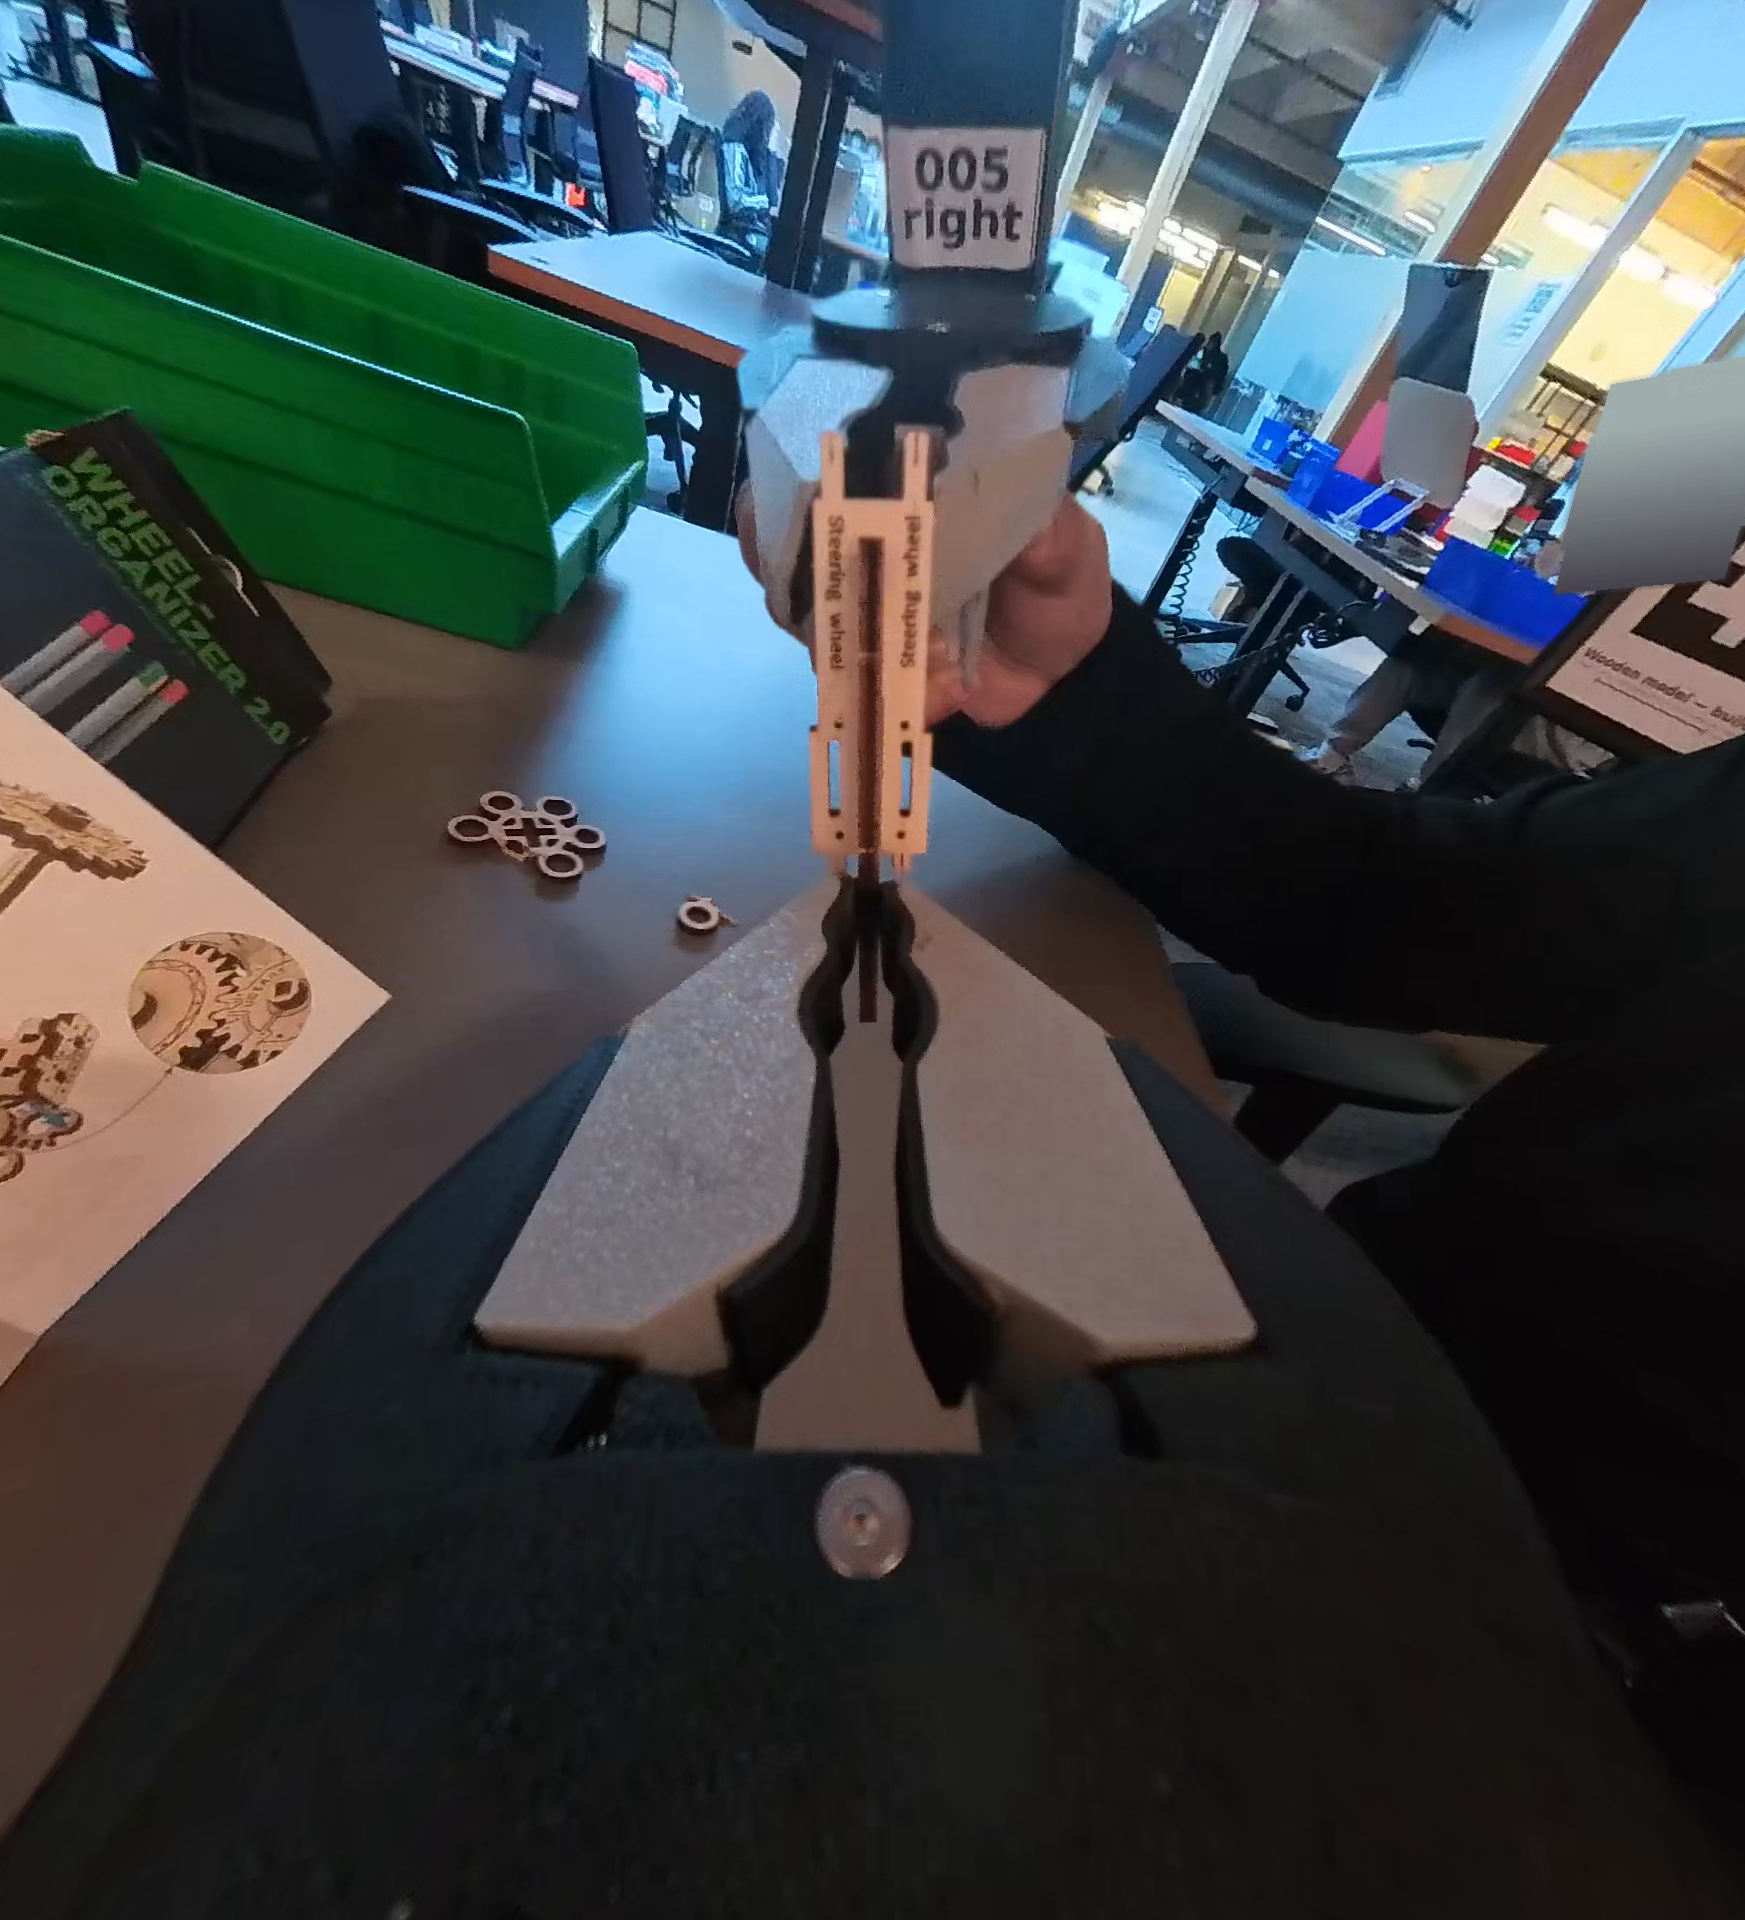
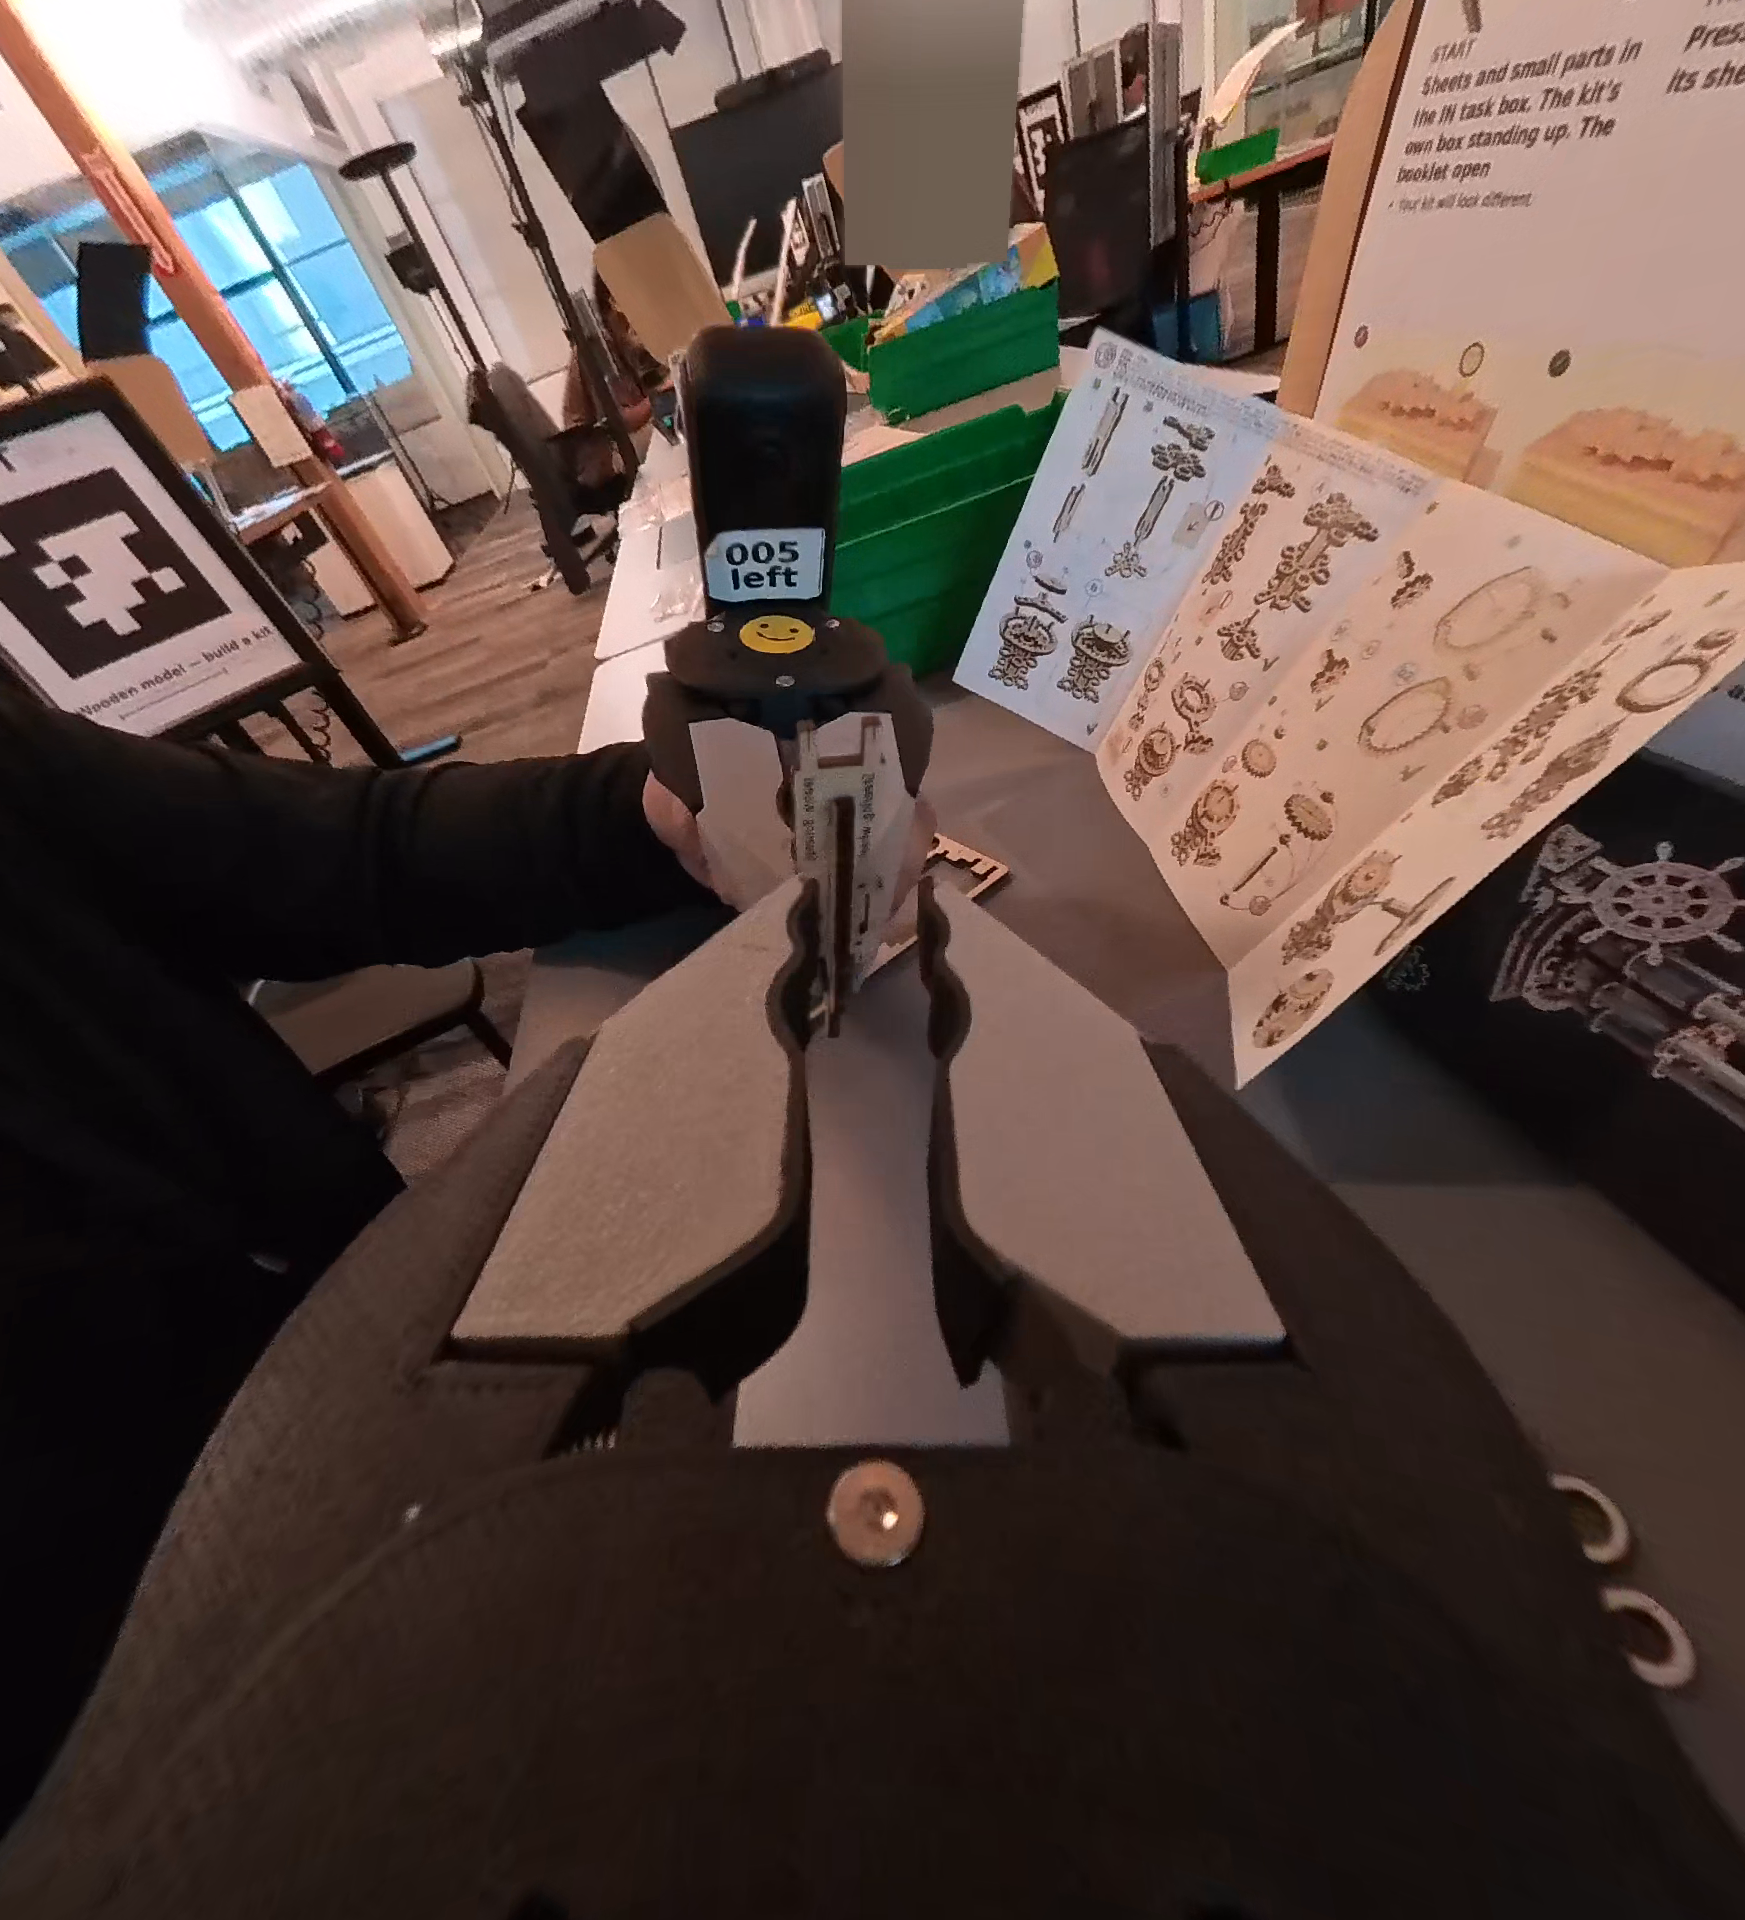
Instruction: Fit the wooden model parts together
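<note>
A long pale wooden part [image 1: 873, 665] with a slot down its middle hangs in the air between my two grippers. A thin dark strip sits edge-on in the slot. My left gripper [image 1: 866, 920] is shut on the lower end of the assembly. My right gripper [image 2: 863, 940] faces it from the other end. Its jaws stand apart on either side of the part [image 2: 847, 831], which lies against one finger [image 2: 795, 966], with a gap to the other. The right gripper also shows in the left wrist view [image 1: 889, 457], and the left gripper in the right wrist view [image 2: 806, 790].
Green bins [image 1: 276, 416] and a dark kit box [image 1: 151, 644] stand at the left of the dark table [image 1: 639, 707]. An open instruction booklet [image 2: 1367, 727] lies beside them. Small rings [image 1: 530, 831] and a wooden sheet [image 2: 972, 868] lie on the table. A black-sleeved arm [image 1: 1367, 883] crosses at the right. There is about 5 cm between the tips of the two grippers.
</note>
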